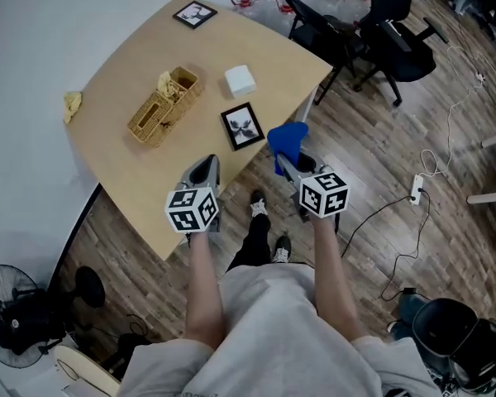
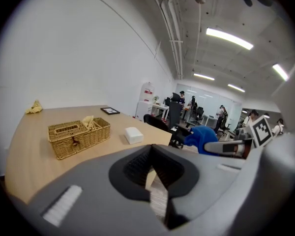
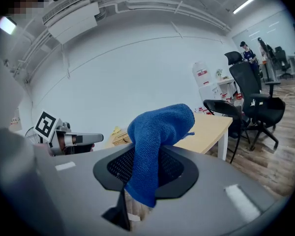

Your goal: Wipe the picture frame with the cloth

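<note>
A black picture frame [image 1: 242, 126] lies flat near the front edge of the wooden table [image 1: 124, 164]. Just right of it, off the table's edge, hangs a blue cloth [image 1: 288, 141] with my right gripper [image 1: 286, 164] shut on it. In the right gripper view the blue cloth [image 3: 157, 136] drapes out of the shut gripper [image 3: 142, 181] and over its top. My left gripper [image 1: 205, 170] hovers at the table's edge, below and left of the frame. Its jaws are together and hold nothing [image 2: 155, 173]. The frame is hidden in both gripper views.
A wicker basket [image 1: 164, 106], a white box [image 1: 240, 80], a yellow rag [image 1: 72, 102] and a second black frame [image 1: 195, 13] sit farther back on the table. Black office chairs [image 1: 372, 31] stand at the right. A fan [image 1: 16, 304] and a power strip [image 1: 417, 188] are on the floor.
</note>
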Demonstrator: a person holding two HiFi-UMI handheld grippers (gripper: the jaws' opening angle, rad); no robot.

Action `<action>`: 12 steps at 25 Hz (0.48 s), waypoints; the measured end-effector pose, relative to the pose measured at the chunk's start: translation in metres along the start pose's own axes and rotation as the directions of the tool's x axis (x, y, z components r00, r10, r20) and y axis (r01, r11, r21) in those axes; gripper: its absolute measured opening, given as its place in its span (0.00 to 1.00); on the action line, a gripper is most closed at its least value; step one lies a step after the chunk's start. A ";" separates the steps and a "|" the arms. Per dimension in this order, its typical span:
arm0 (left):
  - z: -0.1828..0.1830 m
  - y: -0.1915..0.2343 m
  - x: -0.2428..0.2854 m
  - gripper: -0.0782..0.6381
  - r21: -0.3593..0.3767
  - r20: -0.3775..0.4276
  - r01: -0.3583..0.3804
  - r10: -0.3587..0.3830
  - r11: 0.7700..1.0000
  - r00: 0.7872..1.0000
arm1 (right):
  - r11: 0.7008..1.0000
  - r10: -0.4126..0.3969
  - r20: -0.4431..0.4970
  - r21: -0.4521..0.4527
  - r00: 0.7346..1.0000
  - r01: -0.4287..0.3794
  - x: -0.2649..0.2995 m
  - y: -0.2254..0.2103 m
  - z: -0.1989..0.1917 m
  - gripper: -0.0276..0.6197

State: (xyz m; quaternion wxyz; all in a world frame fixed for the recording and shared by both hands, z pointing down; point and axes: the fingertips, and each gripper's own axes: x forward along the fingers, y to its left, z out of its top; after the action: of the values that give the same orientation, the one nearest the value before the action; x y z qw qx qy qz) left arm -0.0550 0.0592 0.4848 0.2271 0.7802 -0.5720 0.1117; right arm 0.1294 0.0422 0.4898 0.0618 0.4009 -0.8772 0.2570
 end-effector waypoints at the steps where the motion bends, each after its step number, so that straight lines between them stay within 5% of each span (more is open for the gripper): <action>1: 0.009 0.004 0.010 0.18 -0.006 0.009 0.003 -0.003 1.000 1.000 | 1.000 -0.007 -0.010 -0.014 1.000 0.006 0.007 -0.005 0.006 0.20; 12: 0.065 0.053 0.106 0.18 -0.026 -0.005 0.058 -0.058 0.998 0.998 | 0.995 -0.058 -0.119 -0.092 0.991 0.048 0.088 -0.046 0.036 0.20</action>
State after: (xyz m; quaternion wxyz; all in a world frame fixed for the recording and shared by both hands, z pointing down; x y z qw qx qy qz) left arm -0.0763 -0.0743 0.4866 0.2419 0.7931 -0.5500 0.0999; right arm 0.1078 -0.0607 0.5049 0.1396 0.4046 -0.8713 0.2401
